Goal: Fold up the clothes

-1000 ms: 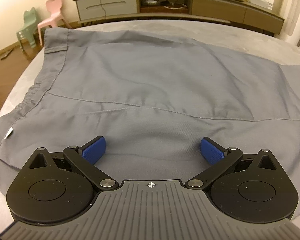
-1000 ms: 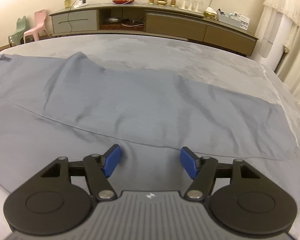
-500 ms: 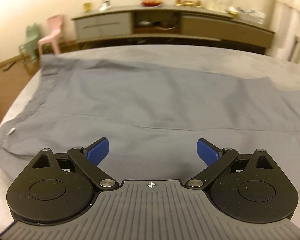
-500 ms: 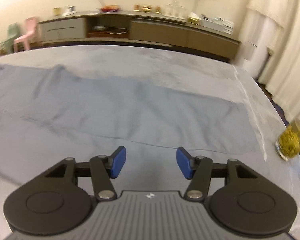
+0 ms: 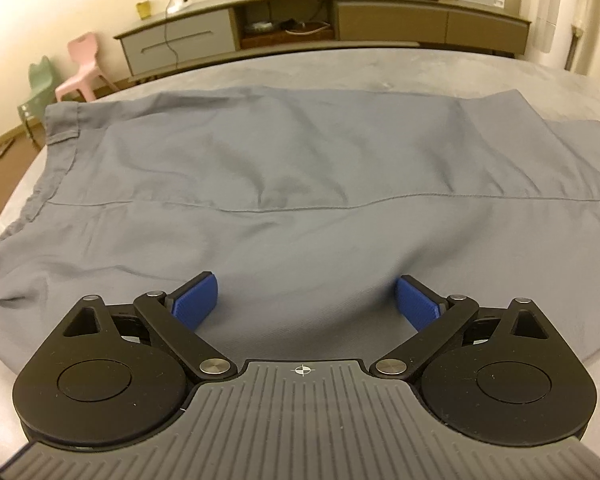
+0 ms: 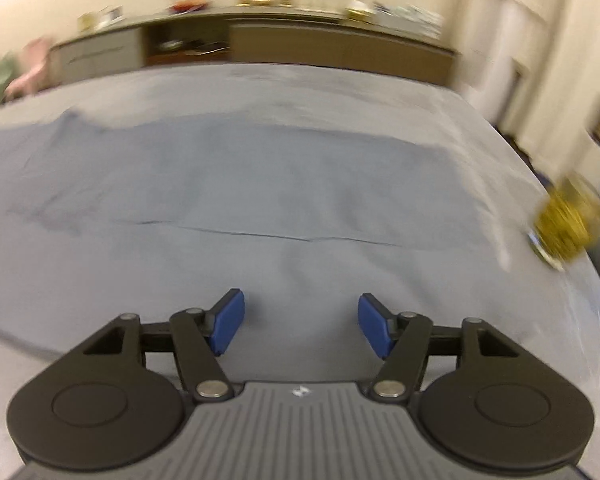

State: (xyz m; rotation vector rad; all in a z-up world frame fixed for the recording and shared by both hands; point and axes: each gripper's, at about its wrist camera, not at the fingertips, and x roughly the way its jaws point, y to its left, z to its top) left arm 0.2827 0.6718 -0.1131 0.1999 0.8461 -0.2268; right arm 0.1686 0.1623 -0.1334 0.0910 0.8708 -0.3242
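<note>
A pair of grey trousers [image 5: 300, 168] lies spread flat across the grey table, waistband at the left and legs running off to the right. A seam crosses the cloth side to side. My left gripper [image 5: 306, 300] hangs open just over the near part of the trousers, its blue pads apart with cloth between and below them. In the right wrist view, which is blurred, the trouser legs [image 6: 240, 200] reach toward the right. There my right gripper [image 6: 300, 322] is open over the near edge of the cloth, holding nothing.
A glass of yellow-green stuff [image 6: 568, 224] stands at the table's right edge. A long low sideboard [image 5: 324, 28] runs along the far wall, with a pink chair [image 5: 86, 68] and a green chair [image 5: 36, 92] on the floor at left. Bare table [image 5: 380, 64] lies beyond the trousers.
Both grippers have shifted to the right along the trousers, staying open. The right view swung enough to bring the glass into sight and is now motion-blurred.
</note>
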